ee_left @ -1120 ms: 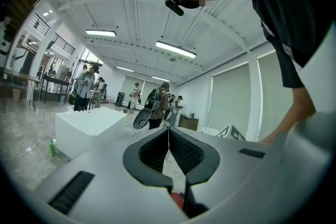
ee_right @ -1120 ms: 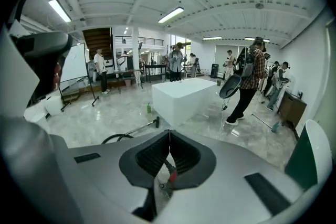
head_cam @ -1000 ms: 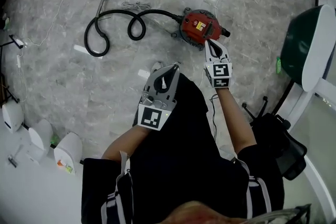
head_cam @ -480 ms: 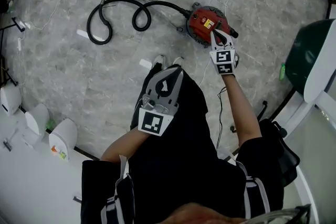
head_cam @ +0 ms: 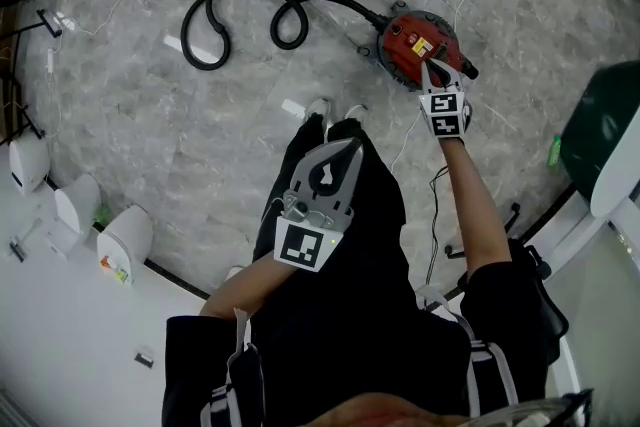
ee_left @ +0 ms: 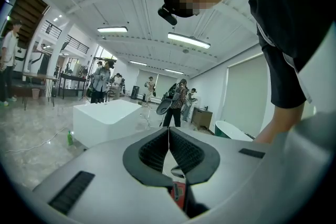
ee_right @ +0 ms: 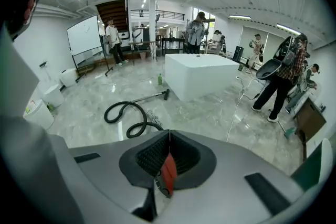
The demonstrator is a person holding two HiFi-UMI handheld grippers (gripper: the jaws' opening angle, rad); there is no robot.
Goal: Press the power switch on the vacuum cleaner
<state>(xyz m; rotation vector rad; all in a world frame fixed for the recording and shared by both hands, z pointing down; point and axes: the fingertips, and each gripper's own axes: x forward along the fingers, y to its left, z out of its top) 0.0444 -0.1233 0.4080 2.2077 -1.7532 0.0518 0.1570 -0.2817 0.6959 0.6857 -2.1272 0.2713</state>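
The red vacuum cleaner point(head_cam: 412, 39) stands on the marble floor, its black hose point(head_cam: 250, 10) coiling off to the left. My right gripper point(head_cam: 428, 67) is shut, and its tips rest on the top of the red body near a yellow label. In the right gripper view the shut jaws point(ee_right: 169, 134) leave only a sliver of the red vacuum cleaner point(ee_right: 168, 173) visible; the switch itself is hidden. My left gripper point(head_cam: 351, 146) is shut and empty, held over the person's black clothes. In the left gripper view its tips point(ee_left: 168, 130) point up into the room.
A white block point(ee_right: 202, 74) and the vacuum's wand point(ee_right: 149, 96) lie beyond the hose. White bins point(head_cam: 124, 248) stand at the left, a green chair point(head_cam: 598, 131) at the right. Thin cables point(head_cam: 434, 190) trail over the floor. Several people stand far off.
My right gripper has reached forward from the vacuum's near edge onto its top. The left gripper has stayed put over the black clothes.
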